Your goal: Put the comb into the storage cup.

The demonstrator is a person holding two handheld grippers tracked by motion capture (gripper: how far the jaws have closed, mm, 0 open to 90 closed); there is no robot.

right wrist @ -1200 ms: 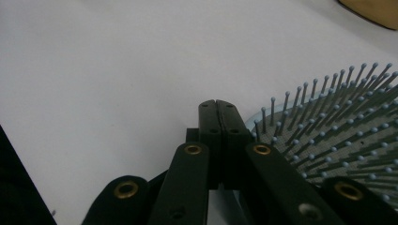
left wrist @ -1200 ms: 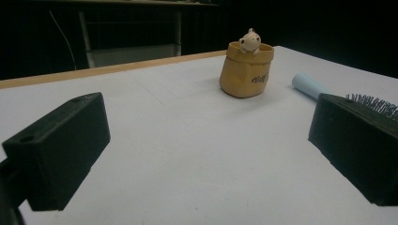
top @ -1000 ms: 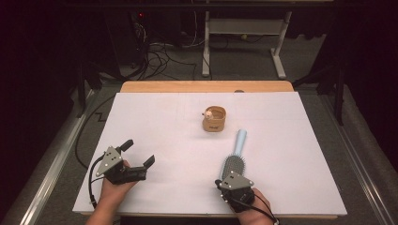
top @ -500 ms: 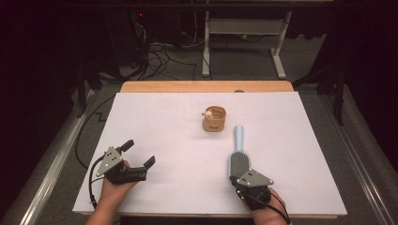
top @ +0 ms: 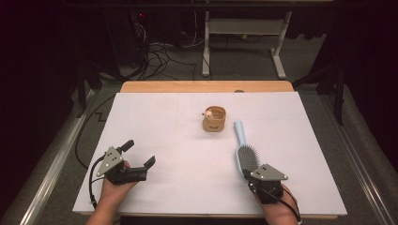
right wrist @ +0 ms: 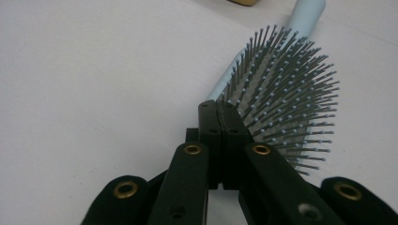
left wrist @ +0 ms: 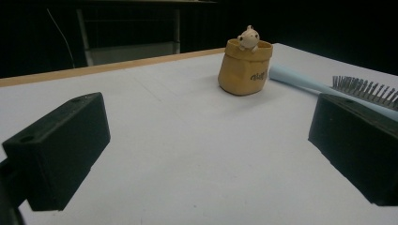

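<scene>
A light-blue hairbrush (top: 245, 154) lies bristles up on the white table cover, handle pointing away. My right gripper (top: 247, 172) is shut with nothing between its jaws. In the right gripper view its tips (right wrist: 219, 107) sit against the left edge of the brush head (right wrist: 281, 93). A small tan pouch (top: 214, 120) with a little pale figure (left wrist: 247, 36) peeking out stands just beyond the handle. My left gripper (top: 138, 153) rests at the front left, open and empty. Its view takes in the pouch (left wrist: 244, 68) and the brush handle (left wrist: 295, 77) farther off.
The white cover (top: 178, 131) spans most of the table, with a strip of wood (top: 187, 86) along the far edge. Behind the table stand a metal frame (top: 244, 47) and cables on the dark floor.
My right gripper has moved to the right along the front of the table, and the brush head has swung right with it. The left gripper has stayed put.
</scene>
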